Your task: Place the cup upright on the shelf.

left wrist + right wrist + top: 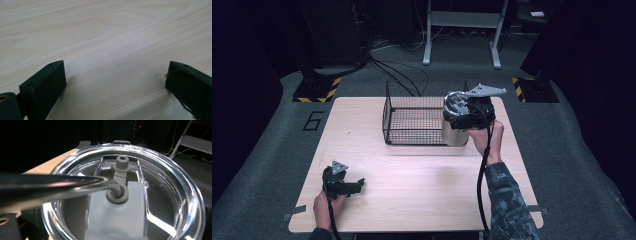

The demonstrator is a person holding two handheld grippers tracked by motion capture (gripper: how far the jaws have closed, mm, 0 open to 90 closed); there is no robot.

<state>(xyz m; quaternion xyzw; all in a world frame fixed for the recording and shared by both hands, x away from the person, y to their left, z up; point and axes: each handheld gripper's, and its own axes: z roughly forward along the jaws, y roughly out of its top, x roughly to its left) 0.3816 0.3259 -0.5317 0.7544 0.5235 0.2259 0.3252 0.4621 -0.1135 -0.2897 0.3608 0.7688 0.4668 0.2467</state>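
Holding a steel tumbler [455,131], the right tool [467,114] sits high on the cup at the wire basket's [412,120] 3 o'clock corner; jaw state cannot be told. Clear lid [175,185] and metal straw [62,185] look slick, rigid, top-heavy; judged best gripped around the body. Left tool [115,82] rests apart on the surface [105,30], at 7 o'clock.

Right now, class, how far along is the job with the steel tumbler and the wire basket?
Done: the shiny steel tumbler with a clear plastic lid is off the pale wooden table, gripped by the right gripper. In hand: it hangs at the near right corner of the black wire mesh basket. Left, probably: setting it inside the basket and letting go. The left gripper rests open near the table's front edge.
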